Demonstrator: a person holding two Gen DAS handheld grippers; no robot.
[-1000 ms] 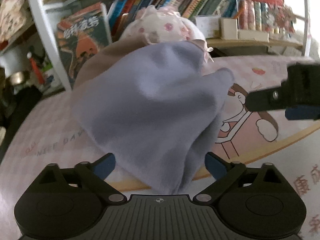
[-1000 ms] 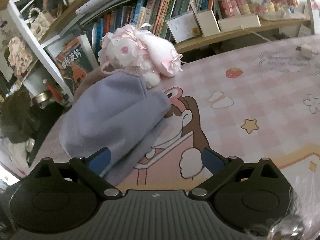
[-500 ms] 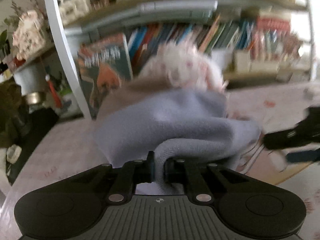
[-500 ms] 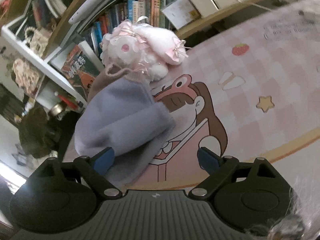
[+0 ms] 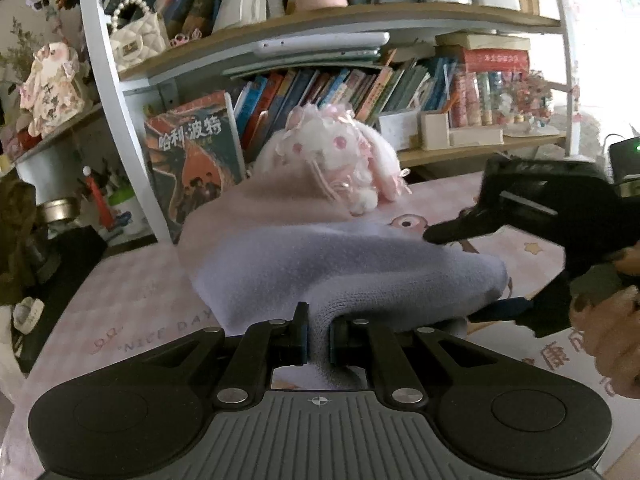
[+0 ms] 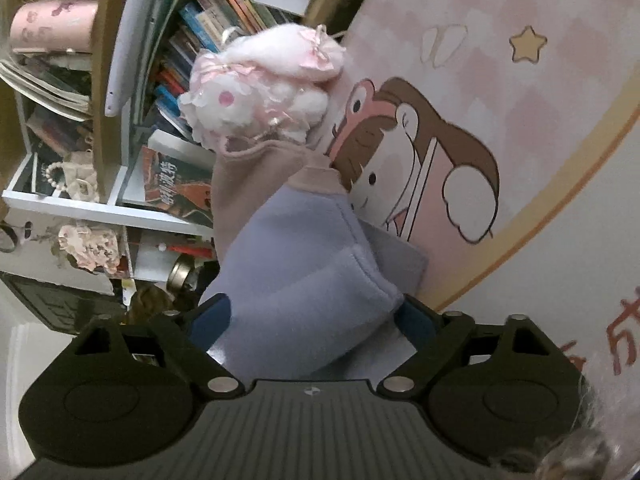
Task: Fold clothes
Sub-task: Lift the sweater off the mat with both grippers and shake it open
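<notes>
A lavender fleece garment [image 5: 340, 264] lies bunched on the pink cartoon table mat [image 5: 120, 292], with a beige-pink garment [image 5: 256, 216] under its far side. My left gripper [image 5: 318, 340] is shut on a raised fold at the lavender garment's near edge. The right gripper [image 5: 452, 276], held by a hand [image 5: 608, 320], comes in from the right with one finger above the cloth and one below. In the right wrist view the lavender garment [image 6: 304, 264] fills the gap of the right gripper [image 6: 314, 316]. Its jaws are closing, and its blue pads [image 6: 212, 316] sit at the fold's sides.
A pink and white plush toy [image 5: 336, 160] sits behind the clothes against the bookshelf [image 5: 320, 88]. A large book [image 5: 192, 160] leans on the shelf's white post. Clutter and a metal pot [image 5: 56, 208] stand off the table's left edge.
The left gripper went from open to shut on the lavender fold and lifted it. The right gripper rolled sideways and moved in until the cloth's end sat between its jaws.
</notes>
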